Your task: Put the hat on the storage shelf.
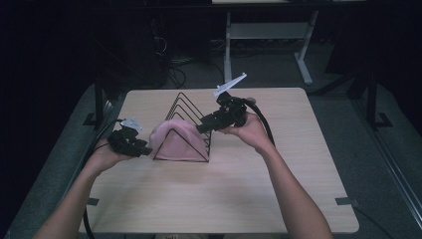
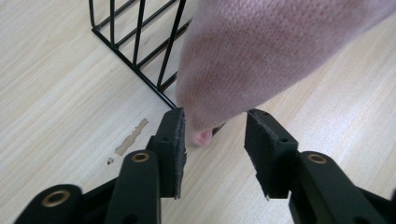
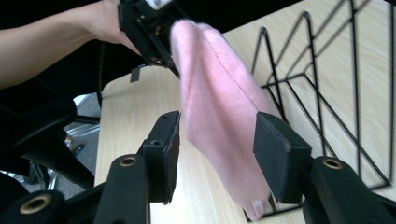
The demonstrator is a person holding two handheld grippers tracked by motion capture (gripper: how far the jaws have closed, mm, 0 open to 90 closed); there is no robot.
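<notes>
A pink knitted cloth (image 1: 179,142) hangs in the front slot of a black wire rack (image 1: 186,107) with triangular dividers, at the table's middle. My left gripper (image 1: 148,151) is at the cloth's left end. In the left gripper view it (image 2: 215,123) is open, with the cloth's tip (image 2: 261,51) between the jaws and the rack (image 2: 135,46) behind. My right gripper (image 1: 200,128) reaches in from the rack's right side. In the right gripper view it (image 3: 217,126) is open astride the draped cloth (image 3: 219,107), with the rack (image 3: 327,93) to the right and the left gripper (image 3: 144,23) beyond.
The light wooden table (image 1: 224,199) has a small scuff (image 2: 132,136) near the rack's corner. A white desk frame (image 1: 268,35) stands on the floor behind the table. A dark stand (image 1: 98,99) rises at the table's left rear corner.
</notes>
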